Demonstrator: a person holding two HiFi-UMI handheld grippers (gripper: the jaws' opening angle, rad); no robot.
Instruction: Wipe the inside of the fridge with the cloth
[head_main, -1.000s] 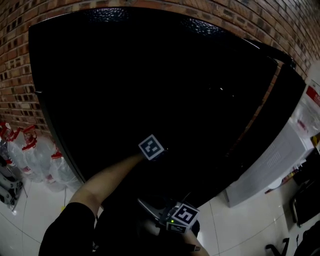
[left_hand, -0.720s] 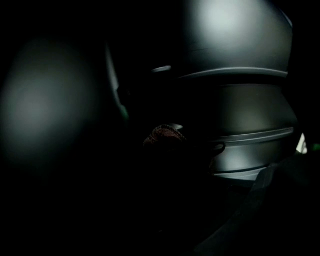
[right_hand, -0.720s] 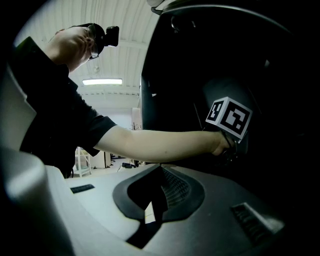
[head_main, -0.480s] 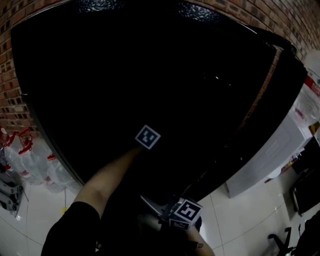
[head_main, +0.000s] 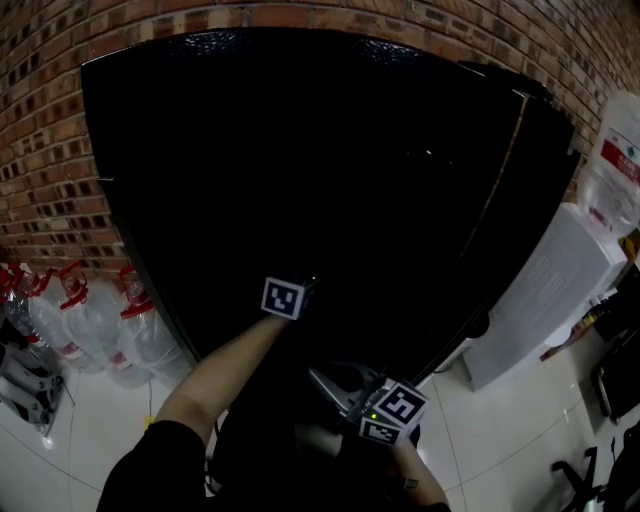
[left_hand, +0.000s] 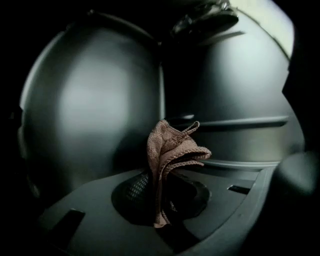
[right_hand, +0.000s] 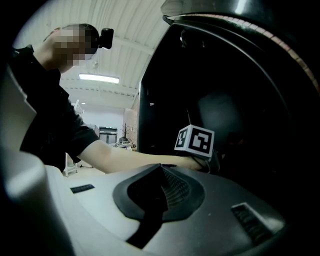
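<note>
A brownish cloth hangs bunched from my left gripper, which is shut on it inside the fridge. Behind it are the fridge's grey inner walls and shelf rails. In the head view the black fridge is dark inside. Only the left gripper's marker cube and the forearm show at its opening; the cloth is hidden there. My right gripper is shut on nothing, outside and lower, with its cube near the fridge's bottom front. The right gripper view shows the left cube.
A brick wall backs the fridge. Several large water bottles with red caps stand on the tiled floor at the left. A white water dispenser stands close to the fridge's right side.
The left gripper's cube has rolled and shifted a little left at the fridge opening. The right gripper's cube sits slightly further right. The head view has swung, showing more wall at the left.
</note>
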